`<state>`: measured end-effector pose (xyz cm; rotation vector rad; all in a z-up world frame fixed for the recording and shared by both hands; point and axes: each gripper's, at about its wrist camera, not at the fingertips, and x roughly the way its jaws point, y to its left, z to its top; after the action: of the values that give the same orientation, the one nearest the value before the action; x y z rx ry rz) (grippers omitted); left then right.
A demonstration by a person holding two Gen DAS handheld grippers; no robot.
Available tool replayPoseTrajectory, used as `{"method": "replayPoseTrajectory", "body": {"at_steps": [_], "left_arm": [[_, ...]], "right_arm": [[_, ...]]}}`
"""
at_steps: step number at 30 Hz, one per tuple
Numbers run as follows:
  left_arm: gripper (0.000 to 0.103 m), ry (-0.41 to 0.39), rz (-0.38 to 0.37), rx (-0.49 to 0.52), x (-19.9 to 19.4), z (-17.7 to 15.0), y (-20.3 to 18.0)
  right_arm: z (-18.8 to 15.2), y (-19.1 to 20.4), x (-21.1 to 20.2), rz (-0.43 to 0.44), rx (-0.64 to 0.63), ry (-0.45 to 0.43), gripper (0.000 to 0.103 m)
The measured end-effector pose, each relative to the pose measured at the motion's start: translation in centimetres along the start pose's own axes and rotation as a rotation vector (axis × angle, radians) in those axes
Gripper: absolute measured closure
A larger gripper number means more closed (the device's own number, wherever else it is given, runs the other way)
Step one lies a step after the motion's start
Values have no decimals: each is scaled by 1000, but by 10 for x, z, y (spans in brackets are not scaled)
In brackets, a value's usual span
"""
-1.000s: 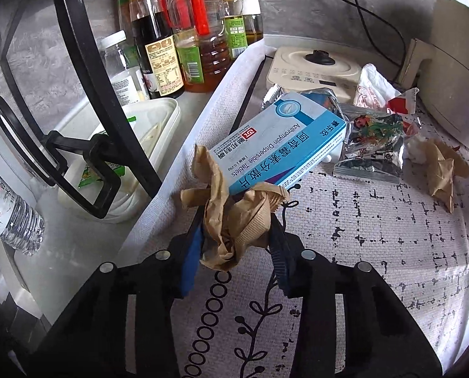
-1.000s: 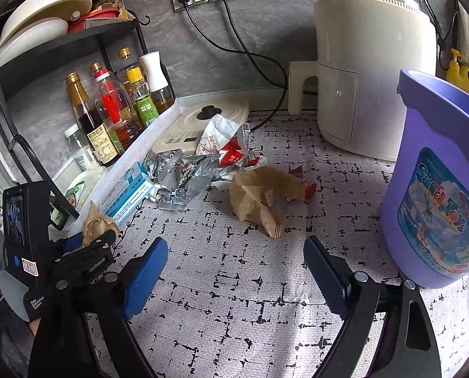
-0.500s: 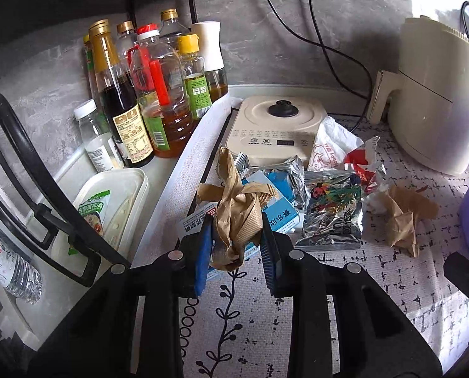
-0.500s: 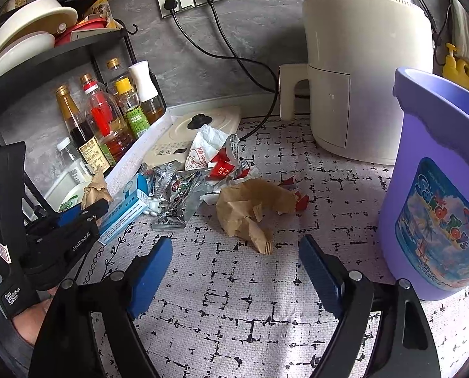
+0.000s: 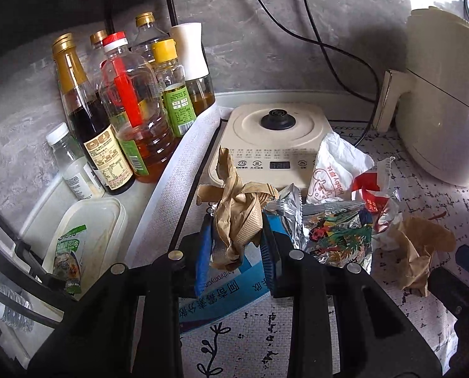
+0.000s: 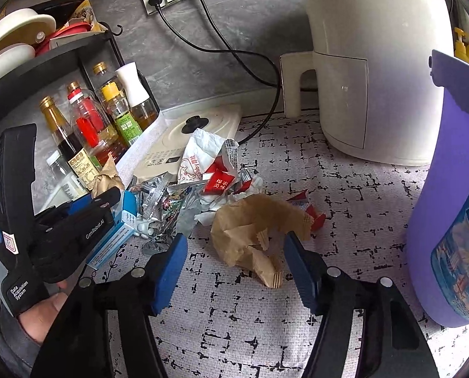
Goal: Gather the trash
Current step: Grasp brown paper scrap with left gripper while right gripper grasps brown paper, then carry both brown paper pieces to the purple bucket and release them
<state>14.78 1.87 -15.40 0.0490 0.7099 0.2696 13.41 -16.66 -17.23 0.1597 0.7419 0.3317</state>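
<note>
My left gripper point(image 5: 234, 236) is shut on a crumpled brown paper wad point(image 5: 236, 217) and holds it above a blue and white medicine box point(image 5: 222, 296). That gripper point(image 6: 86, 208) also shows in the right wrist view, with the wad point(image 6: 107, 179). My right gripper point(image 6: 234, 261) is open and straddles a second crumpled brown paper point(image 6: 253, 233) on the mat. That paper also shows in the left wrist view point(image 5: 420, 249). A purple bin point(image 6: 454, 189) stands at the right. Foil wrappers point(image 5: 332, 236), a white bag point(image 5: 335, 167) and red packets point(image 6: 218, 182) lie in a pile.
Sauce and oil bottles point(image 5: 130, 116) stand at the left under a black rack point(image 6: 45, 60). A cream induction cooker point(image 5: 272, 145) sits behind the trash. A cream air fryer point(image 6: 376, 63) stands at the back right, with black cords point(image 6: 234, 53) to wall sockets.
My left gripper has lifted the brown wad up off the mat and drawn back over the box. My right gripper has moved forward and now brackets the second brown paper.
</note>
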Motion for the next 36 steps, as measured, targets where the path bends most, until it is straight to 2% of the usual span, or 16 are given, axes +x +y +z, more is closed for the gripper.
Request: {"method": "replayPoseTrajectory", "body": {"at_steps": [9, 11, 13, 18, 30, 36], "left_arm": [[75, 10, 7, 6, 9, 2, 4], [75, 9, 7, 5, 9, 3, 5], [75, 4, 5, 8, 8, 3, 5], [75, 2, -5, 3, 3, 2, 6], [74, -53, -49, 10, -40, 5, -2], [74, -108, -96, 14, -72, 14, -15]], "right_arm": [[2, 2, 25, 13, 21, 23, 46], [0, 1, 27, 8, 30, 31, 55], [-2, 1, 29, 6, 27, 44, 81], [-5, 7, 15, -8, -9, 10, 92], [5, 14, -40, 1, -22, -94, 94], [18, 17, -84, -11, -36, -202, 94]]}}
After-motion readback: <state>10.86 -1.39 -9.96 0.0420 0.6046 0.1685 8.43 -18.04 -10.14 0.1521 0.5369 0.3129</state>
